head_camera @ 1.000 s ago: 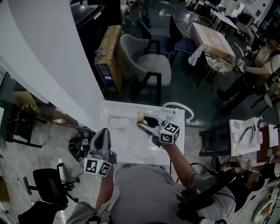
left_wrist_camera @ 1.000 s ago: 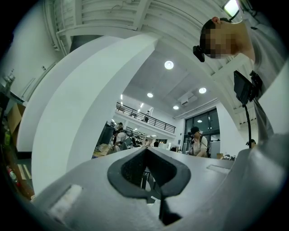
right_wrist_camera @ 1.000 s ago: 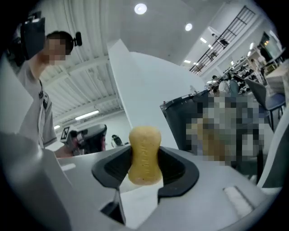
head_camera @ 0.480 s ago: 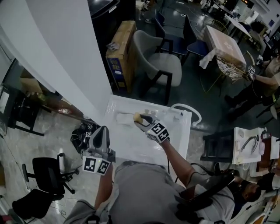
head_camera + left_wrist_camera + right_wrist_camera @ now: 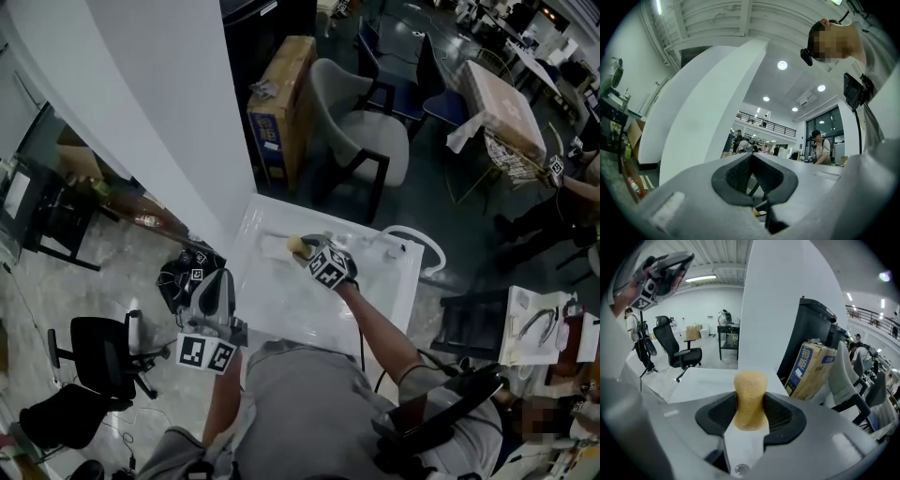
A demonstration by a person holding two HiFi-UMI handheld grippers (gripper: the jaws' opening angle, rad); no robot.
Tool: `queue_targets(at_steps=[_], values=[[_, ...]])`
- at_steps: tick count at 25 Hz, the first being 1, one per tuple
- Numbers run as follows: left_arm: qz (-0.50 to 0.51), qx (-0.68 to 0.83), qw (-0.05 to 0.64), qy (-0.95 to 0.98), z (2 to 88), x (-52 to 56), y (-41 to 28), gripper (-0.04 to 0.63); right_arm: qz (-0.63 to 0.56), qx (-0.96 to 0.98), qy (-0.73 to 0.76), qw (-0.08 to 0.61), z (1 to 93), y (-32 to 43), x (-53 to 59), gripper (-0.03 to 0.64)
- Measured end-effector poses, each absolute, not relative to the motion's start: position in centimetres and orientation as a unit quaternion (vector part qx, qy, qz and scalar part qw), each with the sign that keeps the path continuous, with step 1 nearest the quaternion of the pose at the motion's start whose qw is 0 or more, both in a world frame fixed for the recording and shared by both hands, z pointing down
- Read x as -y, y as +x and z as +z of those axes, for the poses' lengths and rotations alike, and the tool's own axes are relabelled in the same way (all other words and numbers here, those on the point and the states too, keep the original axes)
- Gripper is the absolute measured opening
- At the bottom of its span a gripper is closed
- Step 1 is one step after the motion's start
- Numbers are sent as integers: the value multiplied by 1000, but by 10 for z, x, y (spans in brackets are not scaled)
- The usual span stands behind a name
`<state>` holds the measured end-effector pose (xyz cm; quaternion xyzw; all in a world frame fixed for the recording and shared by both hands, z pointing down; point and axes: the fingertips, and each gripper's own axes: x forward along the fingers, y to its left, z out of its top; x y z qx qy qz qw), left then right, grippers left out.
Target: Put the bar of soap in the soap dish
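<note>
Far left first: the left gripper [image 5: 751, 158] hangs just off the near-left edge of the white worktop [image 5: 309, 305]. In its own view the jaws meet tip to tip with nothing between them. That view tilts up at ceiling lights, so the worktop is cut out of it.

Moving right, onto the worktop: the soap dish [image 5: 273, 246] is white on white. Its outline barely shows and its inside can't be made out.

Just right of it is the bar of soap [image 5: 750, 380], a yellowish lump. It is clamped between the jaws of the right gripper [image 5: 750, 400] and stands up out of the pads, its lower end hidden behind them. From the head view the soap sits just beside the dish, and whether the two touch I can't tell. The marker cube [image 5: 328, 267] and the forearm cover the worktop behind it.

Further right, a white curved bar [image 5: 424, 248] juts past the worktop's far edge. What it belongs to isn't clear.

Now the writing: the cardboard box [image 5: 811, 367] beside the grey chair [image 5: 361, 141] carries blue print, with characters too blurred to read. The cube shows only black-and-white squares.
</note>
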<state>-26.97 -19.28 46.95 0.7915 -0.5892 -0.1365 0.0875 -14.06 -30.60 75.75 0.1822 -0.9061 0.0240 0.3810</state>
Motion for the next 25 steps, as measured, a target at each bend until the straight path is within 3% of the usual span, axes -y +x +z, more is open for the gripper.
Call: queue_targets(at_steps=[7,11,12,13,14,16,25], values=[[-130,605,94,780,474,188,-275,-6,18,867,124,483,857,-157,314,184],[-125,617,97,771,477,181,-282,-6,35,866,127,483,880,-169,322,178],[-123,621,98,768,480,178,-286,-6,33,867,130,481,880,-173,326,132],[-121,626,100,764,482,176,-290,-6,28,865,130,484,883,-177,328,7],[-119,630,102,760,484,174,-293,-6,23,862,125,491,888,-179,329,-5],[-117,638,104,754,487,170,-299,-6,19,856,113,503,900,-180,328,23],[-118,650,107,743,493,163,-310,-6,29,859,111,498,901,-182,333,5]])
